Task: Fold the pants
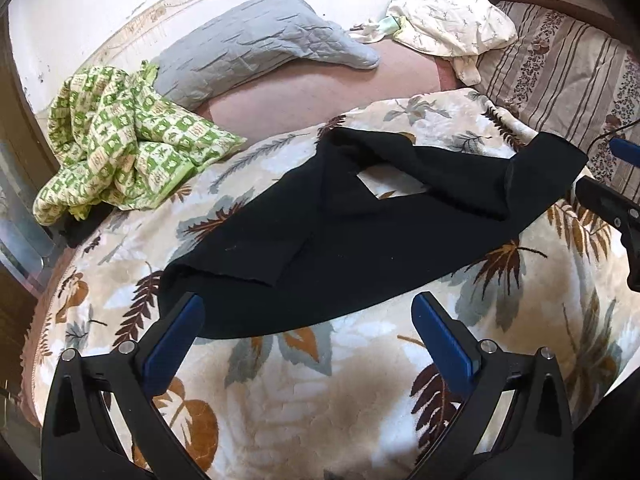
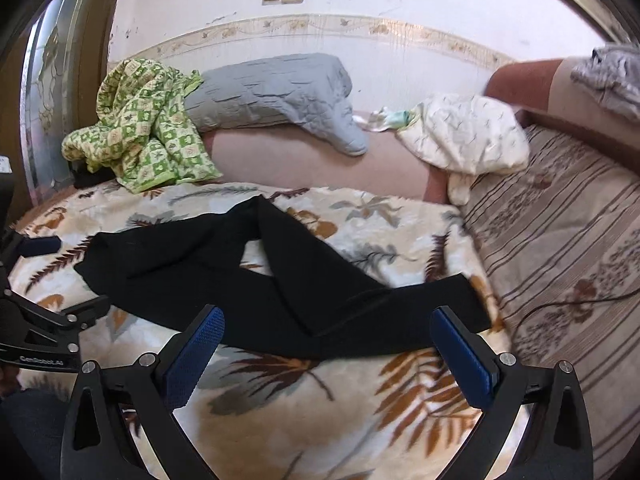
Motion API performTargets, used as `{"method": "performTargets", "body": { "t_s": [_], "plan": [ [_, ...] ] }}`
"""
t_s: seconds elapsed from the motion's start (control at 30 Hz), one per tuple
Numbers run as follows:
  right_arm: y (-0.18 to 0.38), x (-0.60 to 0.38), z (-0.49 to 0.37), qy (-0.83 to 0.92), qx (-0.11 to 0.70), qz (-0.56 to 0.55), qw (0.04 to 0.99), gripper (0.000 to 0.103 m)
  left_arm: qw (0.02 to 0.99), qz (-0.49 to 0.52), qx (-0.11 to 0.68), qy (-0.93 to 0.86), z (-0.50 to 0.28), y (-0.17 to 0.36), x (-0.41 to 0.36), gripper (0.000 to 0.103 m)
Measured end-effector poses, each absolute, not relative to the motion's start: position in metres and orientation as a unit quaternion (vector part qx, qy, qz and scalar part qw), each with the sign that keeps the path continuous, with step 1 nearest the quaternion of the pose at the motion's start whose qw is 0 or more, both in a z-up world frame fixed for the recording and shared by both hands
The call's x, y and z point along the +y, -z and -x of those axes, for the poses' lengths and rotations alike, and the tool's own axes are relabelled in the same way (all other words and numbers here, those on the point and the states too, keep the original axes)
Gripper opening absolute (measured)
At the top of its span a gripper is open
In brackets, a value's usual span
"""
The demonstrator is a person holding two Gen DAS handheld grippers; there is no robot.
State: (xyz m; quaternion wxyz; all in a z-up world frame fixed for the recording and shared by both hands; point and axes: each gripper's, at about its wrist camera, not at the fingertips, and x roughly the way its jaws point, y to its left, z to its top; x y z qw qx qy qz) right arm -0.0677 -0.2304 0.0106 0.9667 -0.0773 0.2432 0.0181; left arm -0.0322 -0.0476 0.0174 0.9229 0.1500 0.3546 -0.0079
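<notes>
Both grippers' fingers spread, empty; black pants (image 2: 280,288) on leaf-print blanket (image 2: 320,400).

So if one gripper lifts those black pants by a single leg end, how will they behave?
The black pants look thin and limp, lying creased and partly doubled over, so they would probably drape and sag rather than hold shape. They seem light. The plush leaf-print blanket beneath may drag on the fabric when pulled. Both the left gripper and right gripper are open.
</notes>
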Motion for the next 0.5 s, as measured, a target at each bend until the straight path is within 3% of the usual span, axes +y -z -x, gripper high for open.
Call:
{"method": "performTargets", "body": {
  "t_s": [0.5],
  "plan": [
    [-0.010, -0.225, 0.077, 0.004, 0.244, 0.115, 0.963, 0.103, 0.934, -0.138, 0.329, -0.006, 0.043, -0.028, -0.047, 0.103]
  ]
}}
